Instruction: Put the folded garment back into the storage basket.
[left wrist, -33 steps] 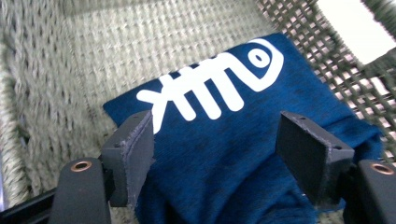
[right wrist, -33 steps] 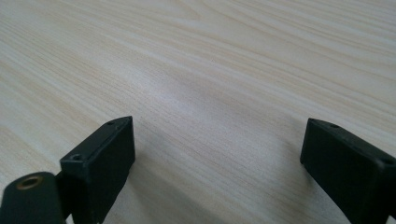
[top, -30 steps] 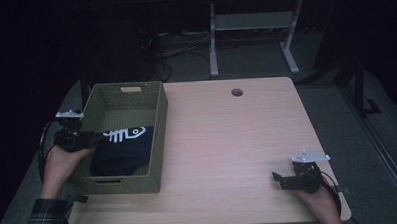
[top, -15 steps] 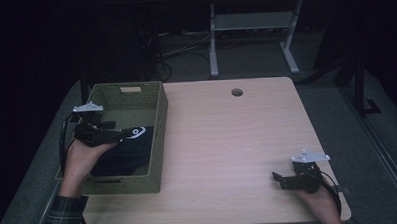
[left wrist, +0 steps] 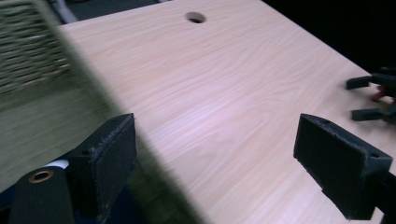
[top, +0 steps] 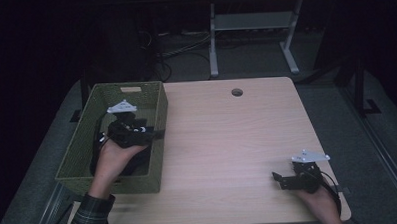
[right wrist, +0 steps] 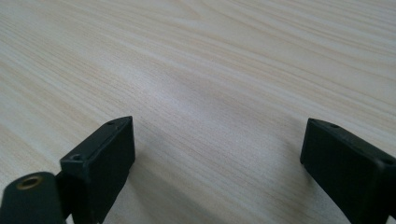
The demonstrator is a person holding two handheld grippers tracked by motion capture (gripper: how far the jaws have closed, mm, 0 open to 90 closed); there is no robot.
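Green woven basket (top: pixel 80 146) stands on the left part of the wooden table (top: pixel 237 140), and something dark lies inside it; what it is I cannot tell. The left gripper (top: pixel 147 135) is held over the basket, near its right wall, by the person's left hand (top: pixel 110 157). In the left gripper view its jaws are wide apart with nothing between them, and they look over the basket's blurred rim (left wrist: pixel 88 116) across the table toward the round hole (left wrist: pixel 195 17). The right gripper (top: pixel 284 181) rests low at the near right corner of the table. Its jaws are also apart, above bare wood (right wrist: pixel 210 84).
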